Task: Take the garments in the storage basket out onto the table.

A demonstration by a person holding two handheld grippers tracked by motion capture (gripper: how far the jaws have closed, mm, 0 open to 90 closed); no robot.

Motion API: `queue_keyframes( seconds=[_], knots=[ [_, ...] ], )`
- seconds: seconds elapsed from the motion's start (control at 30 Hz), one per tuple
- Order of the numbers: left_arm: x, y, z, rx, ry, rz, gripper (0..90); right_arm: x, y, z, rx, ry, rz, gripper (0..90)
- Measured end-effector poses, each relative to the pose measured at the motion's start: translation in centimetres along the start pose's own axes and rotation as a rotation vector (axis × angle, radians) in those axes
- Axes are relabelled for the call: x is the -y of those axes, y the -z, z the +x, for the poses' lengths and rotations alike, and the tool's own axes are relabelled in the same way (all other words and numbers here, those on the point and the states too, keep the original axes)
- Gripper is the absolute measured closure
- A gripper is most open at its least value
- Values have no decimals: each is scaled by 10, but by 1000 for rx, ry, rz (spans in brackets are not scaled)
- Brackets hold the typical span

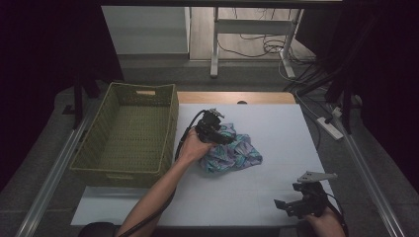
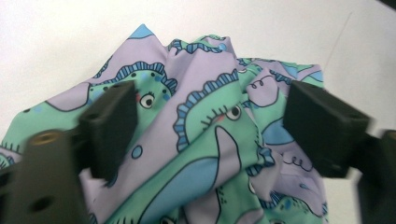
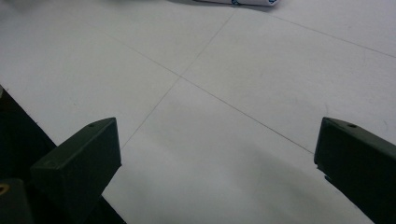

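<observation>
We see the white table (image 1: 276, 148) with an olive woven rectangular basket (image 1: 129, 133) at nine o'clock. Mid-table lies a crumpled cloth (image 2: 205, 140), lilac with green and blue cartoon creatures, bunched into soft folds. Our left gripper (image 2: 210, 126) hangs over it, jaws wide apart, pressing nothing. Our right gripper (image 3: 215, 163), at five o'clock, is spread wide above bare tabletop, holding nothing.

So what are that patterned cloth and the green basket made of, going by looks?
The patterned cloth looks like thin, smooth printed fabric, possibly a stretchy knit: soft folds, slight sheen. The green basket looks woven, either plastic or dyed wicker; the view is too dim to tell which.
</observation>
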State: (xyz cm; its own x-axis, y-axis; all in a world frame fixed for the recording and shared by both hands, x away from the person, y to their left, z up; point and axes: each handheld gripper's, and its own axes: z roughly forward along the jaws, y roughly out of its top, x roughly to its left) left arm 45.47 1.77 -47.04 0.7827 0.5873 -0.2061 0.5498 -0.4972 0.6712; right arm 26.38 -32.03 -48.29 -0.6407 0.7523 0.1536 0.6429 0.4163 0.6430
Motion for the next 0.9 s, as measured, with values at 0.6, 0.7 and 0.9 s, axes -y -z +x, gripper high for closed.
queue_keyframes(
  seconds=[0.6, 0.7, 0.9],
  knots=[
    [7, 33, -14, 130, -65, -153, 9, 0, 0, 0, 10, -4, -4, 6],
    [8, 36, -19, 130, -91, -143, 12, 0, 0, 0, 10, -2, -6, 6],
    [17, 42, -29, 157, -103, -151, 18, 1, 0, 0, 12, -3, -8, 6]
  ],
)
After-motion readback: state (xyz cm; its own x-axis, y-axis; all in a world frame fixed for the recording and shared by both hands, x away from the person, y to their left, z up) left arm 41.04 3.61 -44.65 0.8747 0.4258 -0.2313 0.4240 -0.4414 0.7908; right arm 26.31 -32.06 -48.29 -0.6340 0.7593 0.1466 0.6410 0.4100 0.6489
